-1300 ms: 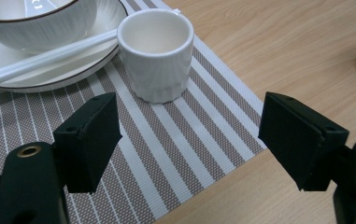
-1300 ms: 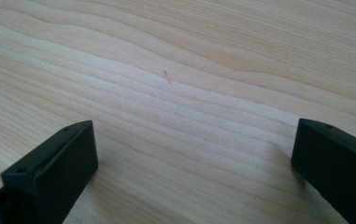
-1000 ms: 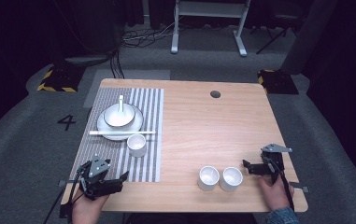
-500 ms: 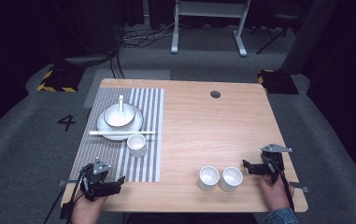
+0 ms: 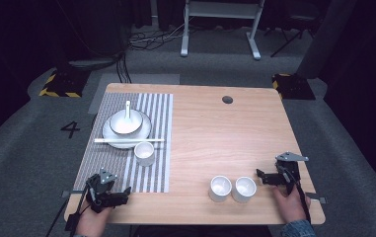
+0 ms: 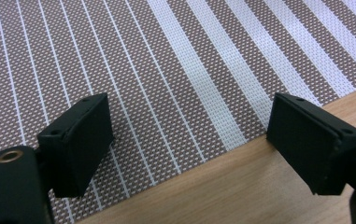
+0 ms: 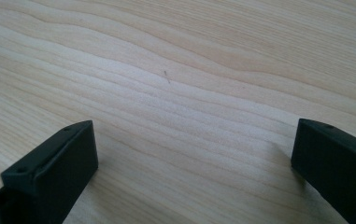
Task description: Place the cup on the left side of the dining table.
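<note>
two grippers open, the striped mat under the left one

both stand released with nothing between the jaws. the left gripper [image 5: 121, 196] hangs low at the near edge of the placemat [image 5: 141, 168], and its jaws have just been opening; in the left gripper view they straddle the mat's edge [image 6: 199, 116] where it meets the counter [image 5: 225, 138]. i'd judge this woven mat light, thin and floppy, a bit grippy, best pinched at that free edge or a corner. the right gripper [image 5: 260, 177] waits beside two white cups [image 5: 232, 188], which look hard, slick and breakable. only a "4" [image 5: 70, 129] on the floor can be read; no brands.
</note>
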The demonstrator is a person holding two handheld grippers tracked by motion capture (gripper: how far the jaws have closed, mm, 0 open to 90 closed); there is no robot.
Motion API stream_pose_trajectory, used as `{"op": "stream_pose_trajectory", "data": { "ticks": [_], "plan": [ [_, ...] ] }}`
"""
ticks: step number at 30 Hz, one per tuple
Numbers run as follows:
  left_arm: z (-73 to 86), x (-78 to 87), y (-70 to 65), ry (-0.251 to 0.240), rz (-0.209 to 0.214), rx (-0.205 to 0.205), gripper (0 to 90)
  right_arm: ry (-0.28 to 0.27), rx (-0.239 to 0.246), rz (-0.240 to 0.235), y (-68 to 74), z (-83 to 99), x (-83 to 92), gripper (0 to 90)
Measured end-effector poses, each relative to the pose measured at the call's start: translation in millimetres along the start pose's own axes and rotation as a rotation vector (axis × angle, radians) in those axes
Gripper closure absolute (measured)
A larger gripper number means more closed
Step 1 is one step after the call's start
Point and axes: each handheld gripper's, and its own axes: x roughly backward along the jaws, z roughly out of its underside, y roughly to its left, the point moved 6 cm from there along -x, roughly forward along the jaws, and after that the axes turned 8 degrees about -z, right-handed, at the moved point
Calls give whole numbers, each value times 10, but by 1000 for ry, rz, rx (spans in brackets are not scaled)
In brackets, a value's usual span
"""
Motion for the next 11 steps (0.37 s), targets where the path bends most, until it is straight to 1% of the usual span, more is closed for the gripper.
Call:
{"op": "stream_pose_trajectory", "data": {
  "ticks": [1, 2, 3, 11],
  "plan": [
    [17, -8, 1, -28, 2, -2, 117, 0, 0, 0, 0, 0, 0, 5],
    [17, -8, 1, -28, 2, -2, 97, 0, 0, 0, 0, 0, 0, 5],
    [33, -27, -1, -54, 1, 5, 72, 0, -1, 0, 1, 1, 1, 5],
    [36, -26, -4, -56, -3, 9, 71, 0, 0, 0, 1, 1, 1, 5]
  ]
}}
